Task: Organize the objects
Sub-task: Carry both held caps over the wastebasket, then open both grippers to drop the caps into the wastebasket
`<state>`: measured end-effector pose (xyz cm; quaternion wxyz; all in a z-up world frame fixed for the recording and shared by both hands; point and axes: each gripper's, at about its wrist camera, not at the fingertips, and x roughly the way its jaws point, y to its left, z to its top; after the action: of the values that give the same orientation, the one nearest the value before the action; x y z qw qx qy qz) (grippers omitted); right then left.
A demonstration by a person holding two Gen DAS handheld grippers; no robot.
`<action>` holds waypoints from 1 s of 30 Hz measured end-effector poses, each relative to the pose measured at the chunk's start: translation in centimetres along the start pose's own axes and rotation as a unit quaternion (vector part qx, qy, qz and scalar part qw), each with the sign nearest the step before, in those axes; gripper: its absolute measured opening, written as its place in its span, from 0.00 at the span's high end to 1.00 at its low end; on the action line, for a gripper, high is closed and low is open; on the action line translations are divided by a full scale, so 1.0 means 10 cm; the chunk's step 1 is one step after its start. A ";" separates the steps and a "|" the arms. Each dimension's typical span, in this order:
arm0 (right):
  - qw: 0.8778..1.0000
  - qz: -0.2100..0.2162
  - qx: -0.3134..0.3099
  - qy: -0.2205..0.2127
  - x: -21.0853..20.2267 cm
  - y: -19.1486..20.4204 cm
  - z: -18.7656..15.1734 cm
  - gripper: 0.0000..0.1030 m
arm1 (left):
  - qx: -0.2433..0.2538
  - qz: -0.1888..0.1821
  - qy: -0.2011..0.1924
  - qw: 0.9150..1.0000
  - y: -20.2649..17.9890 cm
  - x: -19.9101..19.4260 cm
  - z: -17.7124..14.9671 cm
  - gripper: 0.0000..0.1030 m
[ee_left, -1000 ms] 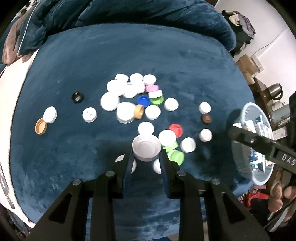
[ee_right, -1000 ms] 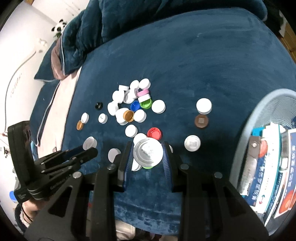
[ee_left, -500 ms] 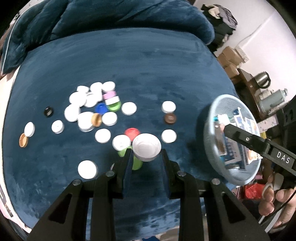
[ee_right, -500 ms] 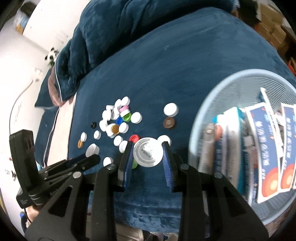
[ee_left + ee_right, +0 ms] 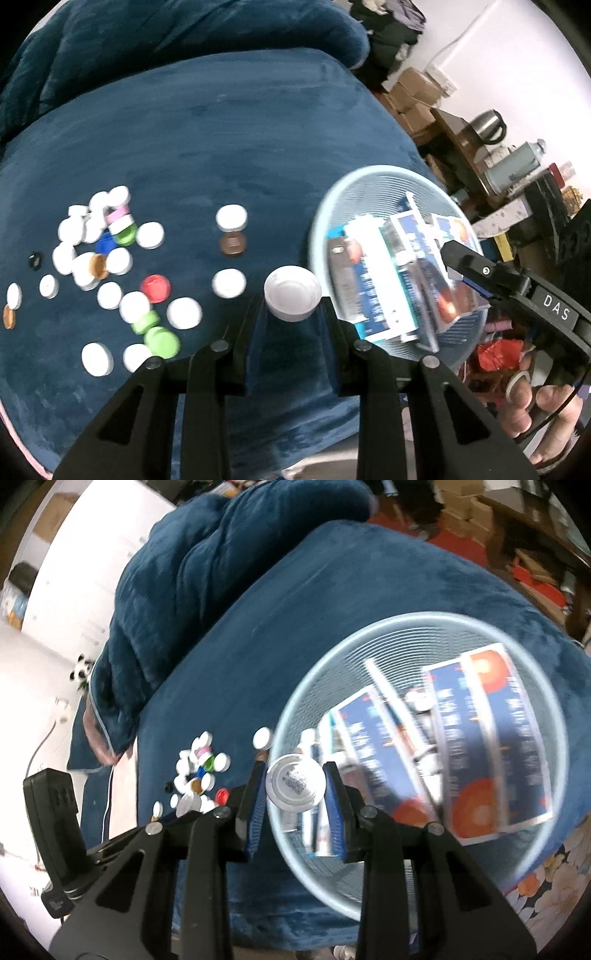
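My left gripper (image 5: pixel 292 310) is shut on a large white cap (image 5: pixel 292 297), held hollow side up just left of the light blue mesh basket (image 5: pixel 325 206). My right gripper (image 5: pixel 295 786) is shut on a white lid with a printed code (image 5: pixel 295 783), held over the left rim of the same basket (image 5: pixel 421 617). Several loose caps, mostly white, lie on the blue blanket (image 5: pixel 221 129); among them are a red cap (image 5: pixel 155 288), a brown cap (image 5: pixel 232 245) and green caps (image 5: pixel 160 342). The right gripper also shows in the left wrist view (image 5: pixel 458 258).
The basket holds several blue, white and orange packets (image 5: pixel 480 738). A rumpled blue duvet (image 5: pixel 192 572) lies at the back. Cardboard boxes (image 5: pixel 413 96), a kettle (image 5: pixel 487 127) and a shelf stand right of the bed. The left gripper's body (image 5: pixel 55 830) is at lower left.
Both grippers have swung right with their caps, away from the cap pile and toward the basket. The right gripper's lid now hangs over the basket's rim.
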<state>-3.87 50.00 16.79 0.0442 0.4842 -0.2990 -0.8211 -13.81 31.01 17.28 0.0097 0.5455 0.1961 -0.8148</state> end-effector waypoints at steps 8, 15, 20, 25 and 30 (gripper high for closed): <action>0.999 -0.014 0.031 -0.038 -0.14 -0.26 0.07 0.70 | 0.024 -0.039 -0.003 0.999 -0.45 0.19 0.11 0.72; 0.996 -0.032 0.035 -0.080 -0.19 -0.31 0.19 0.70 | 0.021 -0.062 -0.018 0.998 -0.61 0.34 0.27 0.72; 0.993 -0.035 0.034 -0.108 -0.25 -0.32 0.24 0.61 | 0.007 -0.068 -0.041 0.997 -0.61 0.29 0.30 0.33; 0.993 -0.041 0.040 -0.101 -0.26 -0.35 0.22 0.45 | -0.007 -0.045 -0.040 0.998 -0.53 0.21 0.27 0.05; 0.994 -0.063 0.042 -0.082 -0.20 -0.33 0.22 0.26 | -0.018 0.000 -0.022 1.000 -0.38 0.25 0.24 0.02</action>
<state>-3.91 54.42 17.28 -0.0520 0.4348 -0.3048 -0.8458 -17.80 34.25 17.04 0.0241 0.5272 0.2101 -0.8230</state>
